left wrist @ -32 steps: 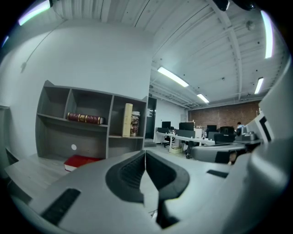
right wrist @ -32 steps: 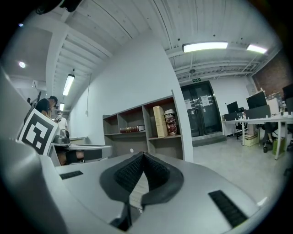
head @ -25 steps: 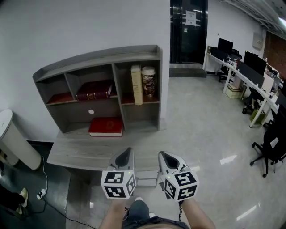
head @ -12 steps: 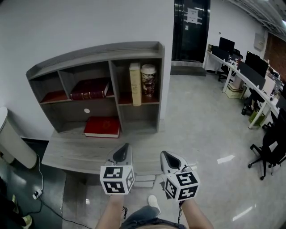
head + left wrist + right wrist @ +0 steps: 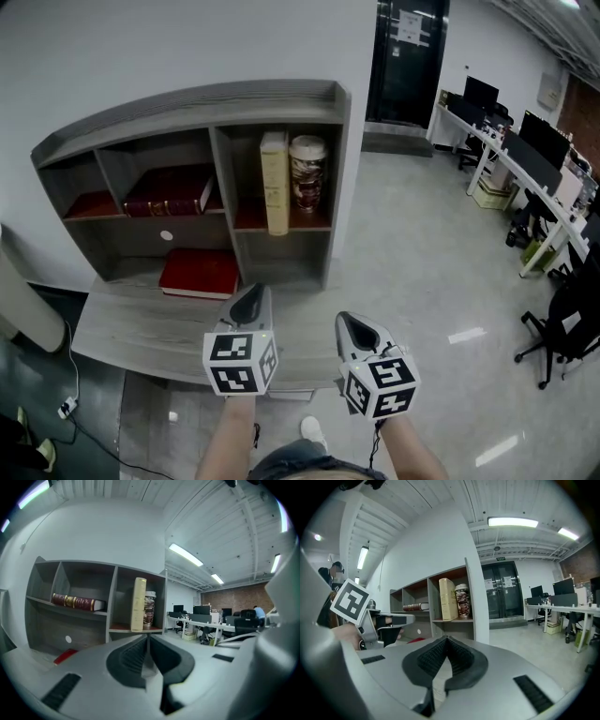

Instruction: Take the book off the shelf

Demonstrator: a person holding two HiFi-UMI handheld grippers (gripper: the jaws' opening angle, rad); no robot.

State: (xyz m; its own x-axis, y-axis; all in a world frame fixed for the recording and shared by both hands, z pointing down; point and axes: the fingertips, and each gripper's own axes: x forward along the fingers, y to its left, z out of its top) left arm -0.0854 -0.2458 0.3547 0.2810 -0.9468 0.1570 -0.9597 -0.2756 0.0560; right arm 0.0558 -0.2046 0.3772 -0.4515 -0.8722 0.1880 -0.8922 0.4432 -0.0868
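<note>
Facing the tall cream hardback book (image 5: 274, 183), upright at 12 o'clock in the grey wooden shelf (image 5: 187, 101): your left gripper (image 5: 248, 300) and right gripper (image 5: 352, 328) are both clamped together, empty. Spread jaws first, then pinch its spine.

An open-plan office: a long white bench (image 5: 542, 202) lined with dark monitors (image 5: 531, 153), swivel chairs (image 5: 564, 322), glass doors (image 5: 409, 66).

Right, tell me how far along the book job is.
Done: nothing; the cream book, the dark red book and the red book all sit in the shelf. In hand: the left gripper and right gripper are shut and empty, short of the shelf. Left: reach in, grip a book, pull it out.
</note>
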